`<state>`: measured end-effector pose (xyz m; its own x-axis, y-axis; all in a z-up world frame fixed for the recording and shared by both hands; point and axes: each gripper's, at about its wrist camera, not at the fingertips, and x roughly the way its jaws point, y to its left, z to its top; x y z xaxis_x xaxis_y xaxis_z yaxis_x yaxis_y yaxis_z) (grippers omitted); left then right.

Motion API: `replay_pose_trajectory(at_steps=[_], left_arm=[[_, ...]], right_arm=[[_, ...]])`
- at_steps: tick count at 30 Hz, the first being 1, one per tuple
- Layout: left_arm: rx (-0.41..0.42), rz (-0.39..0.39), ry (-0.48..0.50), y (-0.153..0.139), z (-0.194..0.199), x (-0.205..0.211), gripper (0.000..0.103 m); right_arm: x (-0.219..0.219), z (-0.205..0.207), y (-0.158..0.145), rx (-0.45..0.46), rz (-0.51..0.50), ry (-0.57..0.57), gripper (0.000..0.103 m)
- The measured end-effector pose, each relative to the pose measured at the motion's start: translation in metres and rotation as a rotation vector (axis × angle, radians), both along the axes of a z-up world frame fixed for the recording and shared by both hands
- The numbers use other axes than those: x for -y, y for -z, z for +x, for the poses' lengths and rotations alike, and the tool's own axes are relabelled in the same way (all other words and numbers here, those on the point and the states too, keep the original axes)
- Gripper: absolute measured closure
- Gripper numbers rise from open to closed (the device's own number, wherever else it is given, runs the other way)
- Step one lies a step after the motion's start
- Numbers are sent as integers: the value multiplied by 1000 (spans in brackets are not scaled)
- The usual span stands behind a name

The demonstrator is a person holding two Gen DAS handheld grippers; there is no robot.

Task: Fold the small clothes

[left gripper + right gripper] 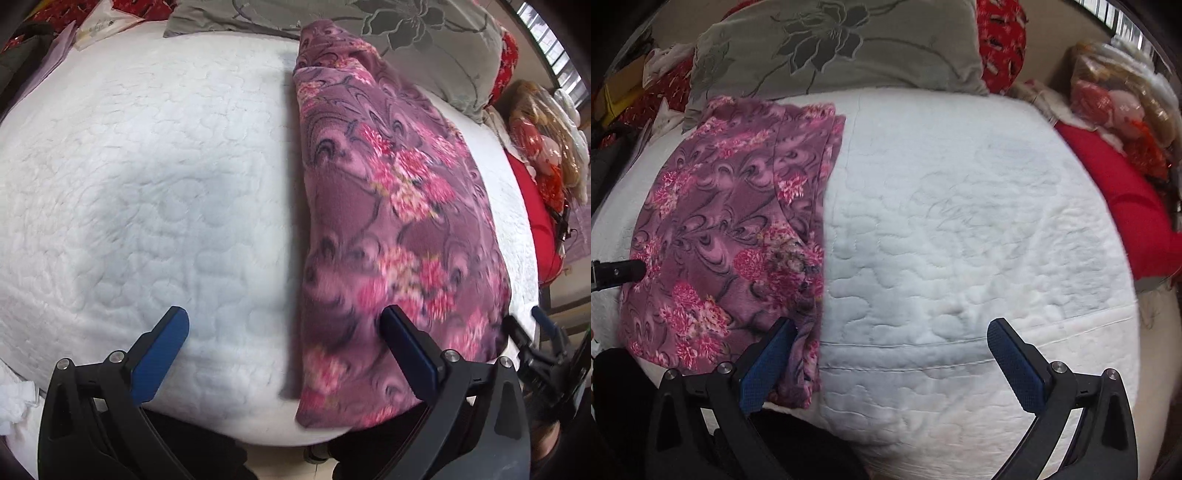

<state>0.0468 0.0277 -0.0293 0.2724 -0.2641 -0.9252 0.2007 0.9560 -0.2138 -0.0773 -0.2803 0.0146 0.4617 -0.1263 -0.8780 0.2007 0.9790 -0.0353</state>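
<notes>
Bed [147, 184]: garment [388, 221] between hand-held grippers [284, 332].

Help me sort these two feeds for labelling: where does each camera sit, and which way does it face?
Left wrist: on the left hand-held gripper, looking steeply down at the white quilted bed; floral fleece garment on its right; right hand-held gripper at the edge.
Right wrist: on the right hand-held gripper, looking down too; garment on its left.
Shared: garment, bed, grey flowered pillow, both grippers open.
</notes>
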Motion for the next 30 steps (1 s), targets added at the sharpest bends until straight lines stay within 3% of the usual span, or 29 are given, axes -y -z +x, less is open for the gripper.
replay_pose_trajectory(at_steps=[6, 9, 17, 30], left_arm=[[85, 65, -15, -16, -34, -26, 0], [142, 116, -8, -25, -52, -33, 0], [252, 235, 47, -29, -79, -20, 0], [381, 254, 69, -50, -102, 7, 0]], right_arm=[[-15, -19, -24, 56, -114, -13, 0], [-28, -17, -29, 70, -128, -27, 0], [-60, -26, -56, 213, -139, -121, 0], [-46, -40, -76, 289, -125, -81, 0]])
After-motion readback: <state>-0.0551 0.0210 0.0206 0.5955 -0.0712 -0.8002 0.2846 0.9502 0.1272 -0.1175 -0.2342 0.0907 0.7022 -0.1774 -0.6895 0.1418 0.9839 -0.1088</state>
